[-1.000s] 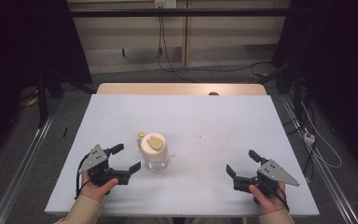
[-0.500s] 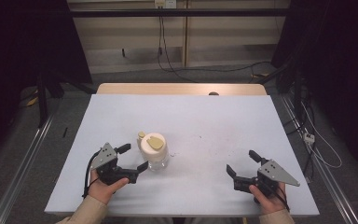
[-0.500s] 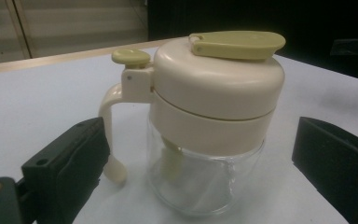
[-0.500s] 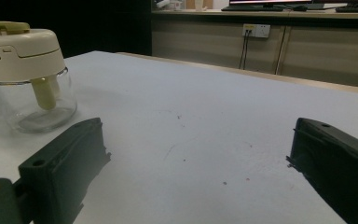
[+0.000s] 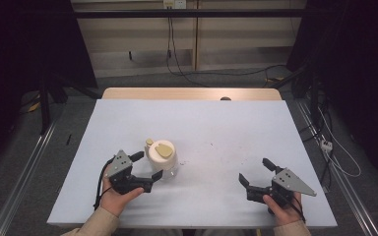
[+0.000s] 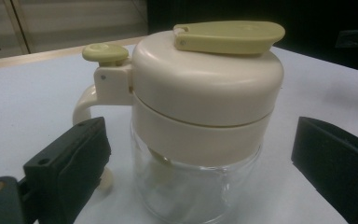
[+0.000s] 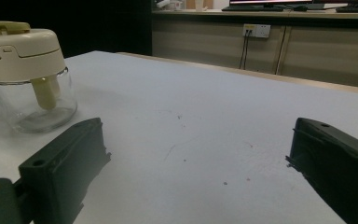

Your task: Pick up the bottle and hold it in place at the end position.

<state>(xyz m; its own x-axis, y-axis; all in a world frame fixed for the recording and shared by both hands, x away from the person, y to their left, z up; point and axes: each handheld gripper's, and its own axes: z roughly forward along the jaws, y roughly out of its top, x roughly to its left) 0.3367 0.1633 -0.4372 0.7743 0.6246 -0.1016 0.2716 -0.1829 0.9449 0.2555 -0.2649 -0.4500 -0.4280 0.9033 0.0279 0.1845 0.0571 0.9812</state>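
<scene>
A clear glass jar (image 5: 161, 158) with a cream lid, a yellow-green flap on top and a cream side handle stands left of the table's centre. My left gripper (image 5: 149, 165) is open, one jaw on each side of the jar's near-left side. In the left gripper view the jar (image 6: 205, 107) sits close up between the jaws of the left gripper (image 6: 200, 177), with a gap on both sides. My right gripper (image 5: 254, 170) rests open near the front right, nothing between its jaws. The right gripper view has the right gripper (image 7: 196, 172) over bare table, with the jar (image 7: 28, 70) far off at the left.
The white table (image 5: 226, 128) has a wooden strip (image 5: 192, 93) along its far edge. Small dark specks (image 7: 223, 183) mark the surface ahead of the right gripper. Cables and dark stands lie on the floor beyond and beside the table.
My left gripper has moved right and forward, up to the jar, so its open jaws now straddle it. The right gripper and the jar have stayed put.
</scene>
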